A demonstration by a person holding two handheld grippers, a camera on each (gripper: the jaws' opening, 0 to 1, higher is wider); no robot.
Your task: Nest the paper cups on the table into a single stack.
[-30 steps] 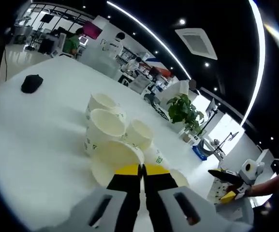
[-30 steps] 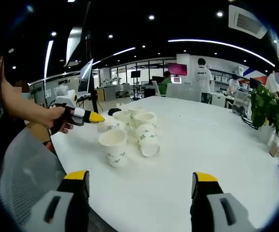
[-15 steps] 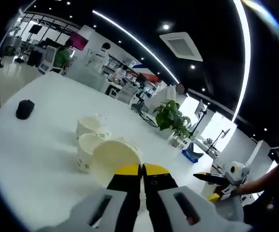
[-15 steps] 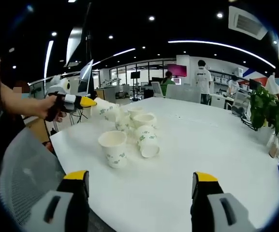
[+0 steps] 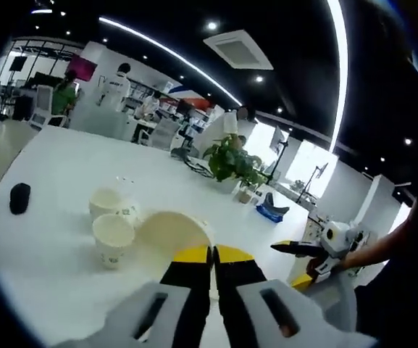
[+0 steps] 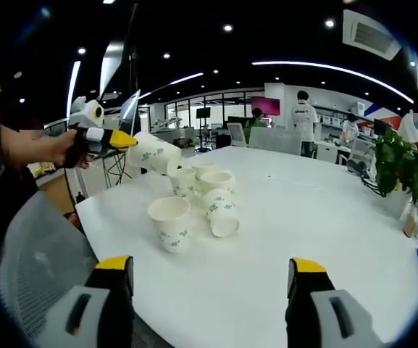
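Observation:
My left gripper point(image 5: 212, 252) is shut on the rim of a white paper cup point(image 5: 166, 230), held in the air. In the right gripper view that left gripper point(image 6: 111, 139) holds the cup point(image 6: 154, 154) tilted, above the group on the white table point(image 6: 324, 232). Below it stand an upright cup point(image 6: 170, 221), a cup lying on its side point(image 6: 221, 216) and more cups point(image 6: 216, 177) behind. The left gripper view shows two upright cups point(image 5: 113, 235) beneath the held one. My right gripper point(image 6: 210, 268) is open near the table's front edge, nothing between its jaws.
A black mouse point(image 5: 19, 197) lies on the far side of the table. A grey mesh chair back point(image 6: 35, 254) stands by the table's near left edge. A potted plant point(image 6: 400, 163) is at the right. People and desks are far behind.
My left gripper has lifted its cup off the table and now holds it tilted above the other cups. The right gripper has stayed still and open.

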